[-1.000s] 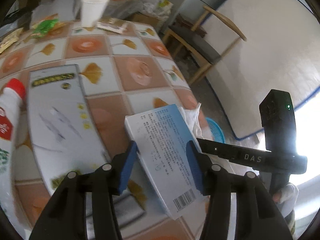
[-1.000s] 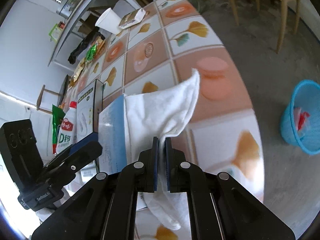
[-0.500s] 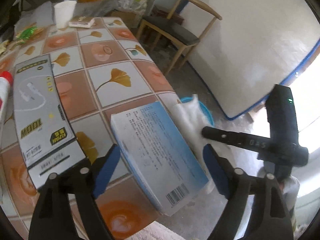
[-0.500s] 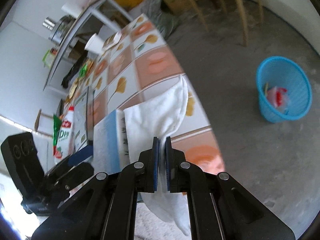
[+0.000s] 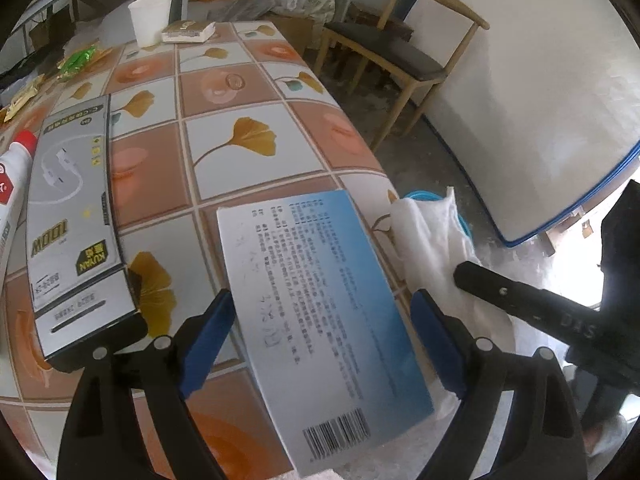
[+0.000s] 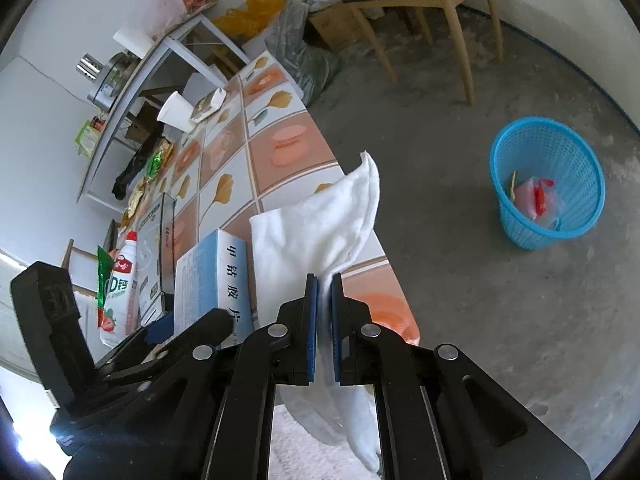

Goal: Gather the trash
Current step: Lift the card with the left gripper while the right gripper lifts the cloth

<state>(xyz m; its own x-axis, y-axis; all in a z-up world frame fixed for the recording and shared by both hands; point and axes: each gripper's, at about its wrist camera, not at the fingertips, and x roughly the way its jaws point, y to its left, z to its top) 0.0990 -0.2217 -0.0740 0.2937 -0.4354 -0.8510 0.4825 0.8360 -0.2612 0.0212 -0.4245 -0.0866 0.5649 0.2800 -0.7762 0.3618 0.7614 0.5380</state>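
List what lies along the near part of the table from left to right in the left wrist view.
Red-capped white bottle → grey charger box → blue and white medicine box → white cloth → right gripper.

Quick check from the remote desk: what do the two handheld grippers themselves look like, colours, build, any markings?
Both match. The left gripper and right gripper have black plastic linkage arms with silver pivot rivets and flat blue pads inside the fingers. Seen from the left wrist view, the right gripper's black finger bears faint raised lettering. No cables or sleeves show clearly.
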